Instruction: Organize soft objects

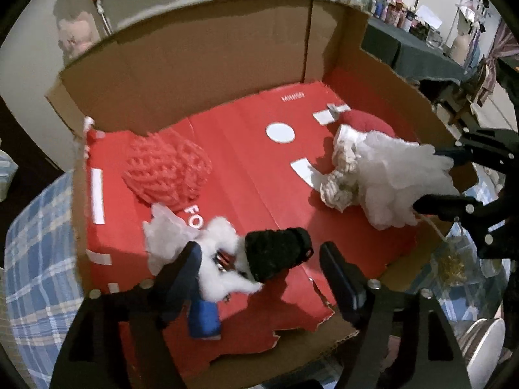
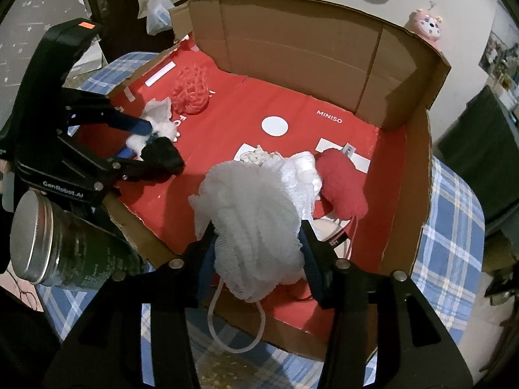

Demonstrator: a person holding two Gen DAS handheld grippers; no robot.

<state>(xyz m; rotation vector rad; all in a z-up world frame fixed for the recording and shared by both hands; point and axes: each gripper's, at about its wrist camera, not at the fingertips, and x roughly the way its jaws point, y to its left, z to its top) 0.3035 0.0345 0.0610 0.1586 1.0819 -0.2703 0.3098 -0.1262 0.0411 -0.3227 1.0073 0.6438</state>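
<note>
In the open brown cardboard box with a red printed floor (image 1: pixel 181 74), the left gripper (image 1: pixel 259 259) hovers at the near left corner with its fingers spread wide around a black fuzzy roll (image 1: pixel 277 253) bedded in white cotton fluff (image 1: pixel 220 259); the left finger sits against the fluff, the right finger stands clear of the roll, so nothing is gripped. The roll lies on the floor with its long axis running across the box, one end toward that right finger. The right gripper (image 2: pixel 259 253) is closed on a white mesh bath pouf (image 2: pixel 249 207) near the box's near right edge, its white cord loop (image 2: pixel 233 327) hanging over that edge. The pouf seems to rest against a cream knitted bundle (image 2: pixel 259 155) and beside a dark red fuzzy pad (image 2: pixel 340 184). A coral chunky-knit heart (image 1: pixel 167 170) lies by the left wall. Likely risks: fluff clinging to the left finger and dragging out as it lifts away, and the dangling cord snagging the torn cardboard edge if the pouf is moved.
</note>
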